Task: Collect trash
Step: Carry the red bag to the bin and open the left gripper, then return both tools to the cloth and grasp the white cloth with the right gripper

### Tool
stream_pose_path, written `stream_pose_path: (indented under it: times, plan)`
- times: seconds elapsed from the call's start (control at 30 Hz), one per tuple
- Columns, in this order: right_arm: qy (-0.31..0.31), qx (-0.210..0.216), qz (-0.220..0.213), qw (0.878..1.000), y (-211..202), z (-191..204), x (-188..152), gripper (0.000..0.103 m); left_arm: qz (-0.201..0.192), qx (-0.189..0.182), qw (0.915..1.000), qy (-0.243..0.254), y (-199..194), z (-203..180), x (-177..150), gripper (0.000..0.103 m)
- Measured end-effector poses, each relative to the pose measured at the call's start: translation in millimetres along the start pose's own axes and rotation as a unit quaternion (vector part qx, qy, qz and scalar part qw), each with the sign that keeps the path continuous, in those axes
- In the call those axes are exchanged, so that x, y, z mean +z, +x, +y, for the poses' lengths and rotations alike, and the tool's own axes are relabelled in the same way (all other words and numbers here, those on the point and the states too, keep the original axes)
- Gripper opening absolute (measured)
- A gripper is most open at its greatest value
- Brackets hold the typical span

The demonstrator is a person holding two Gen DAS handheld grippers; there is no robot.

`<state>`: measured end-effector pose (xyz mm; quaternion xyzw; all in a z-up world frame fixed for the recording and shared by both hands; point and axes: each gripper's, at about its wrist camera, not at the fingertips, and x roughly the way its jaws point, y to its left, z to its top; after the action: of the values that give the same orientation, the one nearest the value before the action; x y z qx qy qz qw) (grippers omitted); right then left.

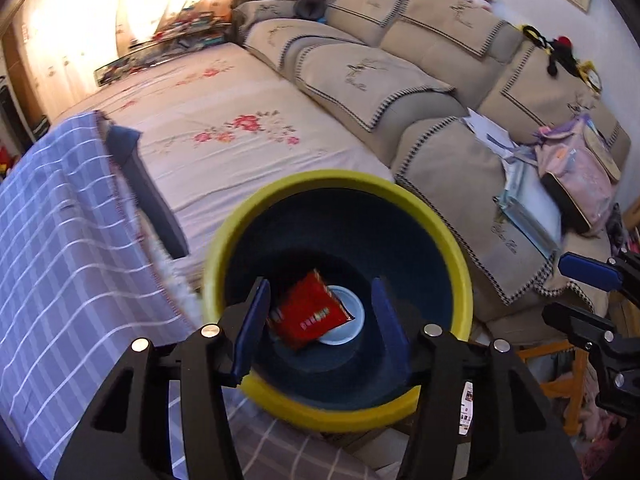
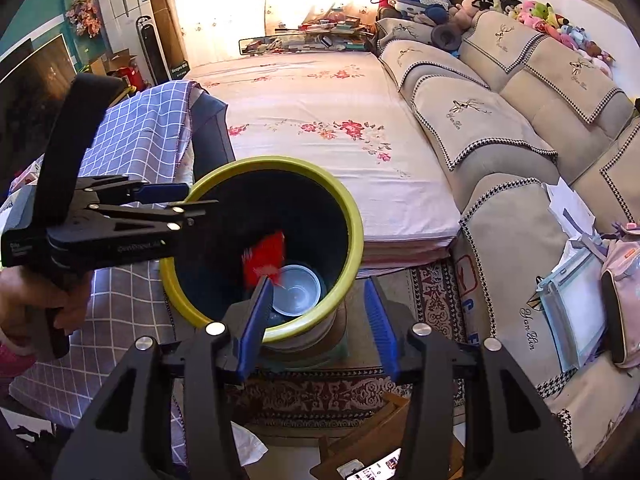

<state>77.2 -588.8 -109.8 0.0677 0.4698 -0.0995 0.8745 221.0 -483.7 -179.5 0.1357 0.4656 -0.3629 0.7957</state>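
A yellow-rimmed bin [image 1: 460, 264] with a dark inside stands by the bed; it also shows in the right wrist view [image 2: 352, 216]. Inside lie a red packet [image 1: 310, 310] and a white plastic bowl [image 1: 348, 322]. In the right wrist view the red packet [image 2: 266, 258] is blurred above the bowl [image 2: 298, 290]. My left gripper [image 1: 320, 320] is open and empty right over the bin's mouth; it shows from the side in the right wrist view [image 2: 192, 198]. My right gripper [image 2: 316, 312] is open and empty beside the bin's near rim.
A bed with a floral sheet [image 2: 320, 120] lies behind the bin. A purple checked cloth [image 1: 60, 240] covers something on the left. A beige sofa [image 2: 500, 128] with papers and a pink bag [image 2: 624, 292] stands on the right. A patterned rug [image 2: 436, 304] lies on the floor.
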Motion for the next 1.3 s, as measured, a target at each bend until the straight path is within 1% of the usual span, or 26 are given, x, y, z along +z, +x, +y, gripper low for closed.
stream_pose_path:
  times: [0.03, 0.07, 0.1, 0.17, 0.2, 0.23, 0.27, 0.3, 0.37, 0.4, 0.47, 0.57, 0.6, 0.63, 0.7, 0.83, 0.9, 0.97, 1.07, 1.1, 1.2, 1.3]
  plan:
    - [-0.001, 0.002, 0.0, 1.0, 0, 2, -1, 0.046, -0.007, 0.001, 1.0, -0.001, -13, 7, -4, 0.054]
    - [-0.002, 0.004, 0.0, 1.0, 1, 4, -2, 0.046, -0.022, 0.005, 0.9997, -0.002, -29, 11, -7, 0.056]
    - [-0.002, 0.006, 0.001, 1.0, 1, 5, -2, 0.046, -0.035, 0.007, 0.9994, -0.004, -44, 14, -10, 0.062]
    - [-0.006, 0.014, 0.004, 1.0, 5, 11, -3, 0.046, -0.073, 0.012, 0.9972, -0.01, -87, 21, -23, 0.069]
    - [-0.009, 0.018, 0.005, 1.0, 7, 14, -3, 0.046, -0.091, 0.018, 0.9956, -0.012, -105, 25, -30, 0.071]
    - [-0.013, 0.023, 0.007, 1.0, 10, 20, -2, 0.046, -0.11, 0.028, 0.9934, -0.014, -128, 31, -42, 0.074]
    - [-0.017, 0.026, 0.009, 0.999, 12, 26, -2, 0.046, -0.12, 0.034, 0.9921, -0.016, -144, 34, -50, 0.078]
    - [-0.024, 0.033, 0.01, 0.999, 14, 36, -1, 0.046, -0.135, 0.043, 0.9896, -0.021, -165, 42, -64, 0.081]
    - [-0.039, 0.047, 0.011, 0.998, 17, 54, 1, 0.046, -0.153, 0.058, 0.986, -0.031, -197, 53, -86, 0.083]
    - [-0.05, 0.058, 0.011, 0.997, 18, 69, 3, 0.046, -0.164, 0.07, 0.9833, -0.038, -215, 62, -103, 0.086]
    - [-0.066, 0.075, 0.009, 0.995, 18, 92, 6, 0.046, -0.174, 0.093, 0.9788, -0.057, -243, 80, -129, 0.087]
    - [-0.097, 0.116, 0.003, 0.988, 14, 143, 11, 0.046, -0.189, 0.145, 0.9668, -0.092, -285, 112, -171, 0.087]
    - [-0.106, 0.131, 0.0, 0.986, 12, 160, 11, 0.046, -0.194, 0.173, 0.9598, -0.106, -300, 123, -188, 0.087]
    - [-0.113, 0.144, -0.003, 0.983, 9, 175, 11, 0.046, -0.198, 0.192, 0.9542, -0.116, -310, 132, -200, 0.087]
    - [-0.126, 0.175, -0.008, 0.976, 4, 208, 9, 0.046, -0.202, 0.233, 0.94, -0.146, -332, 154, -230, 0.088]
    - [-0.152, 0.24, -0.005, 0.959, -6, 278, -1, 0.046, -0.201, 0.259, 0.925, -0.193, -358, 187, -276, 0.088]
    - [-0.157, 0.268, 0.002, 0.951, -7, 307, -6, 0.046, -0.2, 0.27, 0.9208, -0.199, -363, 194, -290, 0.088]
    - [-0.157, 0.289, 0.006, 0.944, -8, 332, -8, 0.046, -0.2, 0.277, 0.9189, -0.197, -368, 198, -301, 0.088]
    - [-0.152, 0.31, 0.013, 0.938, -11, 360, -12, 0.046, -0.208, 0.277, 0.9183, -0.191, -371, 199, -312, 0.089]
    - [-0.151, 0.309, 0.013, 0.939, -12, 366, -16, 0.046, -0.21, 0.277, 0.9179, -0.191, -370, 199, -314, 0.089]
    - [-0.151, 0.278, 0.013, 0.949, -7, 381, -21, 0.045, -0.215, 0.27, 0.9177, -0.196, -371, 199, -319, 0.089]
    - [-0.148, 0.27, 0.029, 0.951, 5, 388, -24, 0.041, -0.217, 0.268, 0.9172, -0.199, -374, 194, -325, 0.09]
